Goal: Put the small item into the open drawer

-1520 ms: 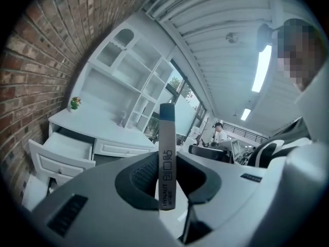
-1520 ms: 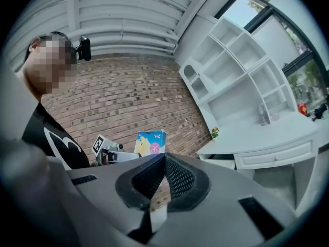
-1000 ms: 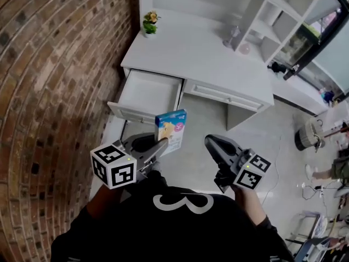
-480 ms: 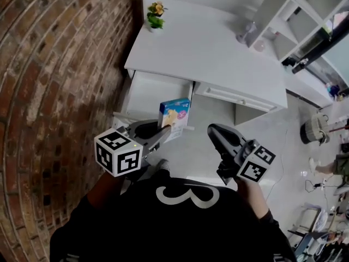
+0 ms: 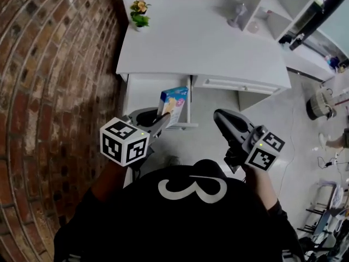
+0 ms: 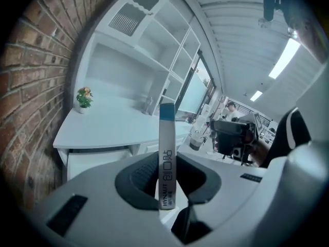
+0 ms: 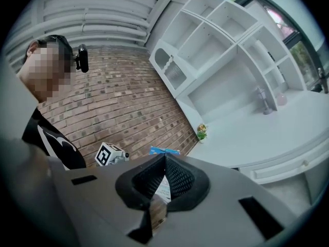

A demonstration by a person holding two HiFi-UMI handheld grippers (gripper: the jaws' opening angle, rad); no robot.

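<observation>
My left gripper [image 5: 163, 121] is shut on a small flat box [image 5: 174, 105], white with a blue top and cartoon print. The box stands upright between the pads [image 6: 167, 153]. In the head view it hangs over the right side of the open white drawer [image 5: 143, 91], which is pulled out from under the left end of the white desk [image 5: 202, 48]. My right gripper [image 5: 224, 123] is shut and holds nothing. It hovers over the floor to the right of the drawer. The right gripper view looks past its closed tips [image 7: 164, 161] at the box's blue top [image 7: 165, 151].
A brick wall [image 5: 49, 70] runs along the left. On the desk stand a small potted plant [image 5: 139, 15] and a glass vase [image 5: 238, 15]. White shelving [image 5: 272, 4] rises at the back right. A closed drawer [image 5: 240, 85] sits beside the open one.
Both grippers and the person have moved forward toward the desk. The box, earlier over the floor in front of the drawer, now hangs over the drawer's right side.
</observation>
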